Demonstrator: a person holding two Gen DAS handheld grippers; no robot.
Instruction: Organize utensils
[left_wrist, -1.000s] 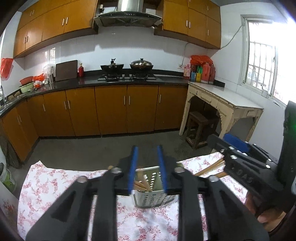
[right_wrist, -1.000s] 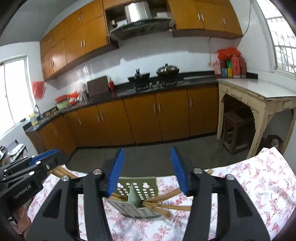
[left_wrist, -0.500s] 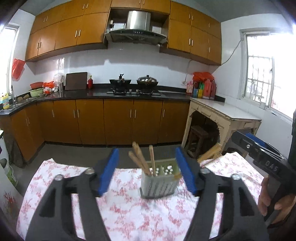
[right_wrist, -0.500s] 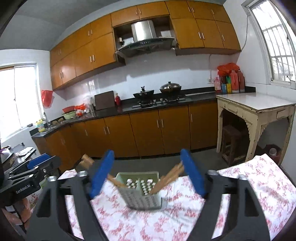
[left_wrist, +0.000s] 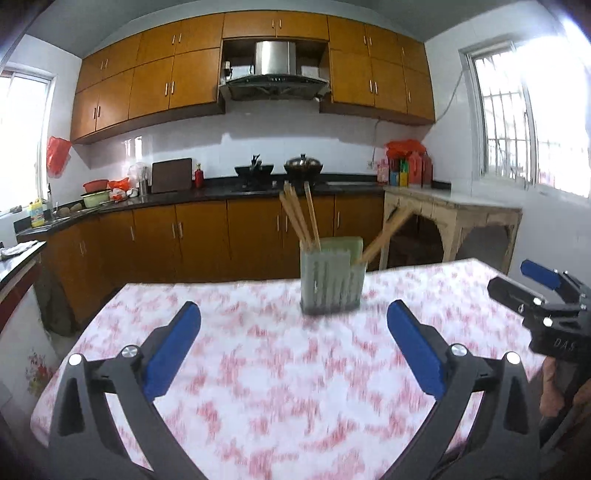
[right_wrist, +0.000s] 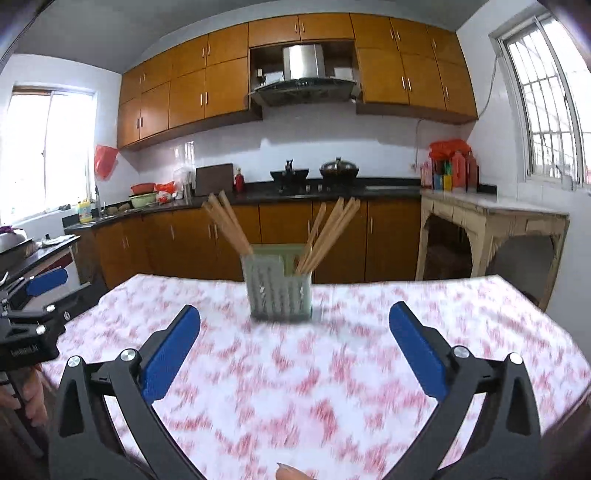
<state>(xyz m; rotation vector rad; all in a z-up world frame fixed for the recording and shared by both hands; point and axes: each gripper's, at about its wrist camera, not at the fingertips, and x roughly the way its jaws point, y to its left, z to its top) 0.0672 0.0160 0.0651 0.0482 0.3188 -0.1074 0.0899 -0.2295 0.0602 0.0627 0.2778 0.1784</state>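
In the left wrist view, the left tongs stand spread wide with nothing between the blue pads; their jaws have just been opening. The grey perforated chopstick holder stands upright on the floral tabletop, ahead of the tongs and slightly right of their centre line, well apart from both pads. Wooden chopsticks rise from its left compartment, and another bundle leans out to the right. The step in hand looks like a retreat after the release, with the utensils seemingly sorted. To do it well, the person would draw the tongs straight away along their own line, level, so no pad clips the leaning sticks or tips the holder. The right tongs sit at the far right, near the tabletop's right edge, so that side is tight; the left side offers bare cloth.

In the right wrist view, the right tongs are likewise spread wide and empty, having just been opening. The holder stands ahead, a little left of centre, with chopsticks fanning out left and right above it. The tabletop's far edge runs just behind the holder, so any nudge forward is risky. Open cloth lies between tongs and holder and out to the right; the left tongs crowd the left margin.
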